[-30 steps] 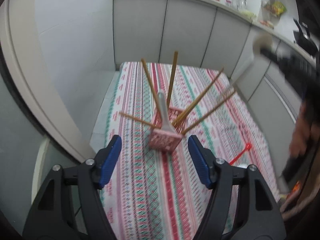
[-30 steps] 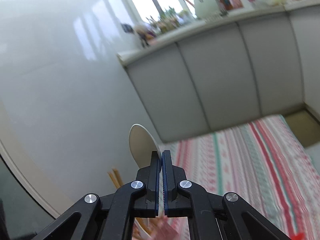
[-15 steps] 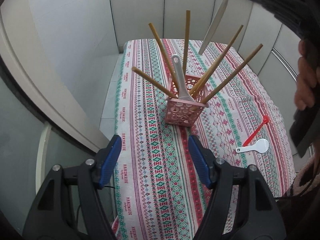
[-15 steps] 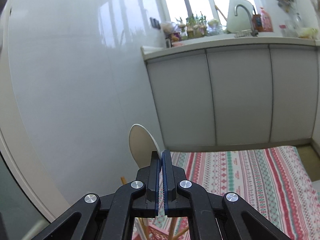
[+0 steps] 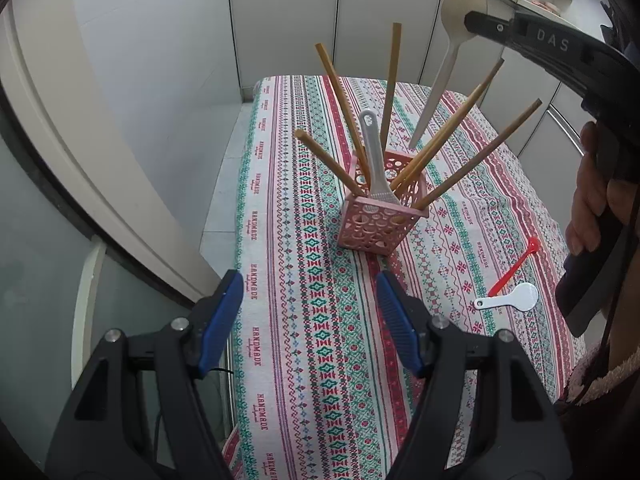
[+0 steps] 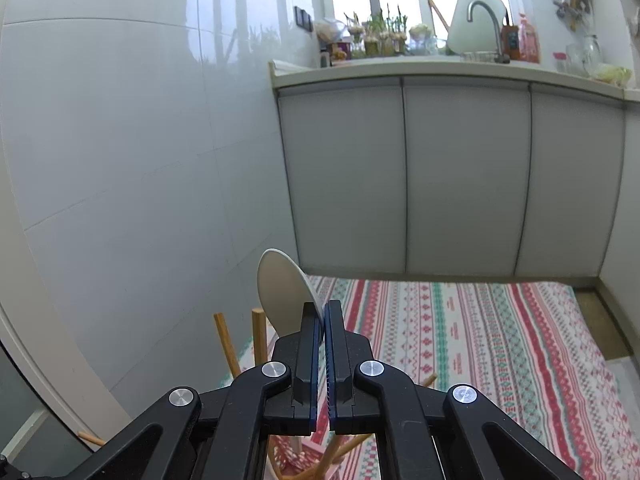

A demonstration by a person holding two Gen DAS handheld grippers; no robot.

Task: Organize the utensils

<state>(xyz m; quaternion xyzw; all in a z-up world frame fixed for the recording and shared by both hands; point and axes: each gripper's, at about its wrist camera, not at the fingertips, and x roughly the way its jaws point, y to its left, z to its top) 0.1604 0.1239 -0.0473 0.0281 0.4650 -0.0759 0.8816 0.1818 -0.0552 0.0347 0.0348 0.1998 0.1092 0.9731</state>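
Observation:
A pink perforated utensil basket [image 5: 382, 220] stands on the patterned tablecloth [image 5: 320, 320], holding several wooden chopsticks [image 5: 342, 108] and a grey slotted scoop [image 5: 374, 156]. My right gripper [image 6: 323, 312] is shut on the bowl of a cream spoon [image 6: 282, 284]. In the left wrist view that cream spoon [image 5: 444, 64] hangs handle-down over the basket, its tip just above the rim. My left gripper [image 5: 310, 314] hovers open and empty in front of the basket. A red spoon [image 5: 514, 266] and a white spoon [image 5: 510, 300] lie on the cloth at the right.
White cabinet doors [image 6: 460, 180] stand beyond the table's far edge, with a tiled wall [image 5: 140, 40] on the left. A cluttered counter with a tap [image 6: 484, 16] runs above the cabinets. A person's hand [image 5: 592, 196] holds the right gripper's handle.
The right gripper carried the cream spoon leftward and lower to above the basket, rolling as it went. The left gripper tipped downward, so the basket now sits higher in its view.

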